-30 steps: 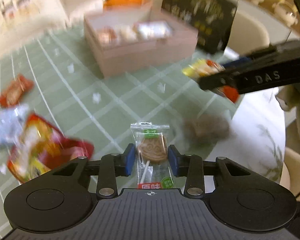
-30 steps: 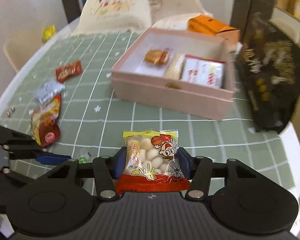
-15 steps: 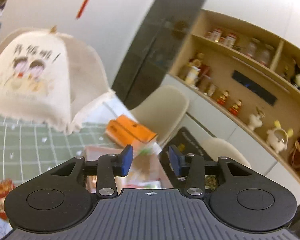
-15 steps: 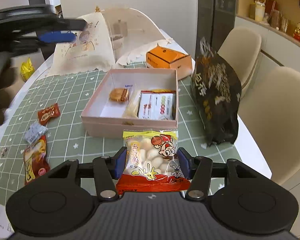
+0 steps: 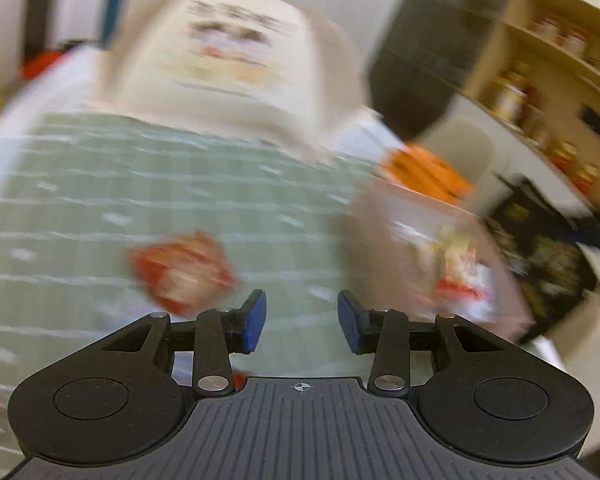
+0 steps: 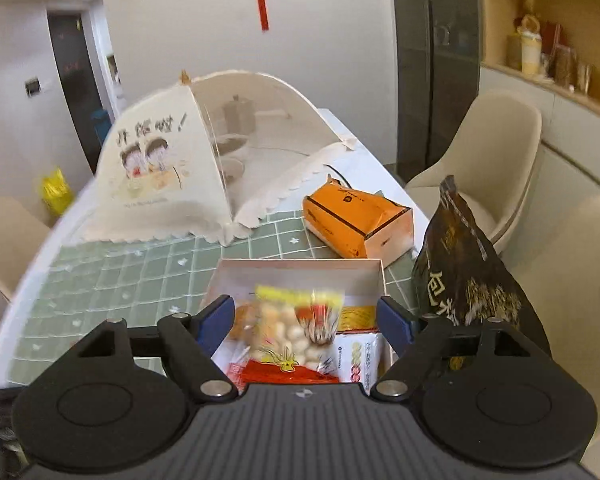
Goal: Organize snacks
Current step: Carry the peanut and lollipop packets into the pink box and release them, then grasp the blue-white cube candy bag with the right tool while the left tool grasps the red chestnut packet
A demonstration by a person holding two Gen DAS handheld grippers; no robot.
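In the right wrist view my right gripper (image 6: 306,320) hangs over the pink box (image 6: 300,266), its jaws opening. The yellow-and-red bag of white candies (image 6: 296,330) is blurred between the blue pads, which stand clear of it on both sides. Other packets (image 6: 362,360) lie in the box. In the blurred left wrist view my left gripper (image 5: 300,322) is open with nothing between its fingers, above the green checked cloth (image 5: 140,200). A red snack packet (image 5: 182,272) lies just ahead to the left, and the pink box (image 5: 384,248) with snacks is at the right.
A white mesh food cover (image 6: 188,168) stands at the far end of the table. An orange carton (image 6: 356,220) lies behind the box, and a dark bag (image 6: 468,280) stands to its right. Cream chairs (image 6: 488,160) flank the table's right side.
The right gripper rose over the box and its pads let go of the candy bag. The left gripper lost the lollipop packet it held, swung up, and now points back down at the cloth.
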